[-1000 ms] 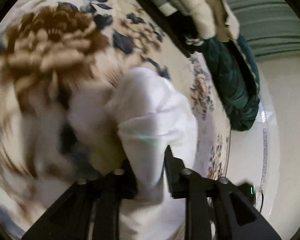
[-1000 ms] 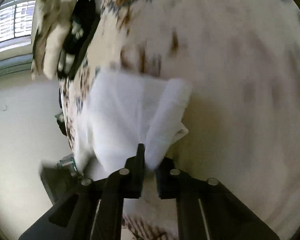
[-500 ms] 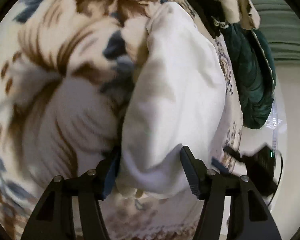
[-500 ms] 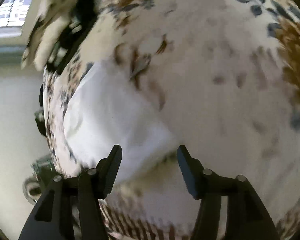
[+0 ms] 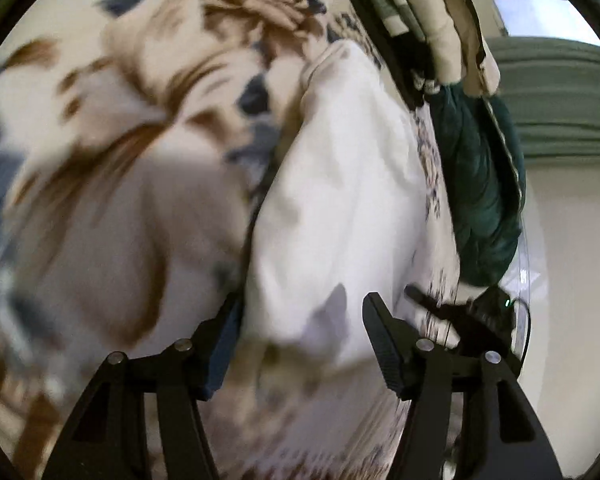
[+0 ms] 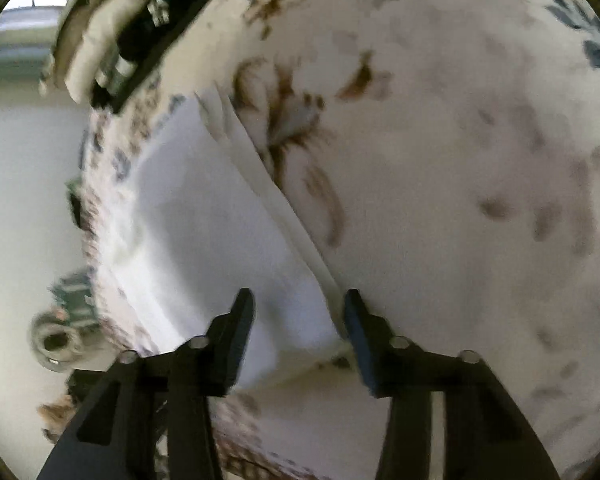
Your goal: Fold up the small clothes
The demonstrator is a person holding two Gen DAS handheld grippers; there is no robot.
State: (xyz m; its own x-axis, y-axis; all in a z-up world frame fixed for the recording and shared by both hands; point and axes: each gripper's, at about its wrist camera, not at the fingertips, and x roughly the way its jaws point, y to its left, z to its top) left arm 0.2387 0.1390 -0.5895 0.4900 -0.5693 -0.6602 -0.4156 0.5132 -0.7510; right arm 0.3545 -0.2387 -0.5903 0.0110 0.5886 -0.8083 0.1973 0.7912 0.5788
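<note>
A small white garment (image 5: 340,200) lies folded on a floral blanket (image 5: 120,160) near the bed's edge. It also shows in the right wrist view (image 6: 204,232), with layered folded edges along its right side. My left gripper (image 5: 300,316) is open, its jaws spread on either side of the garment's near end, gripping nothing. My right gripper (image 6: 298,312) is open too, its jaws straddling the garment's near corner without holding it. Both views are motion-blurred.
A dark green cloth (image 5: 484,184) and a pile of beige and dark clothes (image 5: 428,20) lie at the bed's far edge. The pile shows in the right wrist view (image 6: 112,40) too. A dark device (image 5: 472,320) sits low beside the bed, and the pale floor (image 6: 16,184) lies beyond.
Both grippers were shut on the white garment a second ago. They have opened and let it go, and it now lies flat and folded on the blanket.
</note>
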